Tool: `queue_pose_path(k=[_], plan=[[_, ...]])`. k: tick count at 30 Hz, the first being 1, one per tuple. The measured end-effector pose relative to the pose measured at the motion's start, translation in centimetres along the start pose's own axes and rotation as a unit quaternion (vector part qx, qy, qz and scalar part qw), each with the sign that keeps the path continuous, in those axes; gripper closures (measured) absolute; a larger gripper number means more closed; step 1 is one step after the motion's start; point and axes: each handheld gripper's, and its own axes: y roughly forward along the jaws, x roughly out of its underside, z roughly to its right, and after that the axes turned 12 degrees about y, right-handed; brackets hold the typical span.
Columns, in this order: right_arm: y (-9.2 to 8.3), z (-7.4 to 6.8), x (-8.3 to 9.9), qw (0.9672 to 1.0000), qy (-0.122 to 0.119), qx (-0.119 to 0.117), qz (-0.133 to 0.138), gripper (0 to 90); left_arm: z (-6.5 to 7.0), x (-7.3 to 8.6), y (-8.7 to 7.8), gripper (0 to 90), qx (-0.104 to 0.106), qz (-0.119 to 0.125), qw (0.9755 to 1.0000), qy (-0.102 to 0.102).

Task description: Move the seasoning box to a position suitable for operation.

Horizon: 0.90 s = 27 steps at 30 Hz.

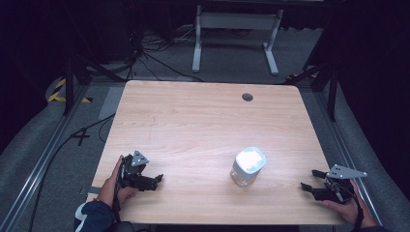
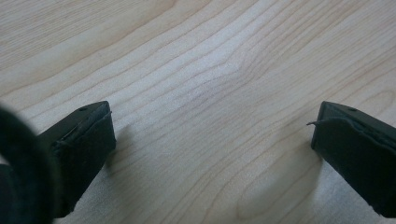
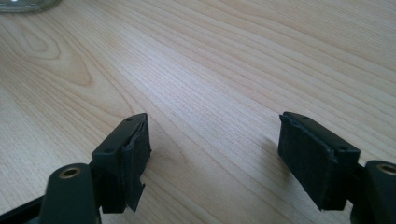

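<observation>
Nothing looks started: the jar (image 1: 248, 166) stands untouched on the table (image 1: 193, 121). The left gripper (image 1: 157, 180) and right gripper (image 1: 309, 180), both open and empty, rest well apart from the jar on either side.

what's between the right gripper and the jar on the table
Nothing: in the high view, bare wooden table separates the right gripper from the clear jar. The gripper's jaws stand open and empty, pointing toward the jar.

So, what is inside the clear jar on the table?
The jar looks clear and empty through its glass wall, standing upright on the table. Its white lid covers the top, so the upper inside stays hidden.
</observation>
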Motion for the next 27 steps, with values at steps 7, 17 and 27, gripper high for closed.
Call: queue_pose_path(k=[7,17,27], plan=[[0.0,-0.1,0.0,1.0000,-0.001,0.002,0.001,25.9,-0.1,0.0,-0.1,0.3,-0.002,-0.003,1.0000,0.009],[-0.1,-0.3,-0.3,1.0000,-0.004,0.006,-0.006,33.0,0.2,0.1,-0.1,0.4,0.001,0.002,1.0000,0.004],[-1.0,-1.3,-2.3,0.9993,-0.009,-0.017,0.031,65.1,-0.4,-0.1,0.1,0.2,0.018,0.003,0.9994,0.028]])
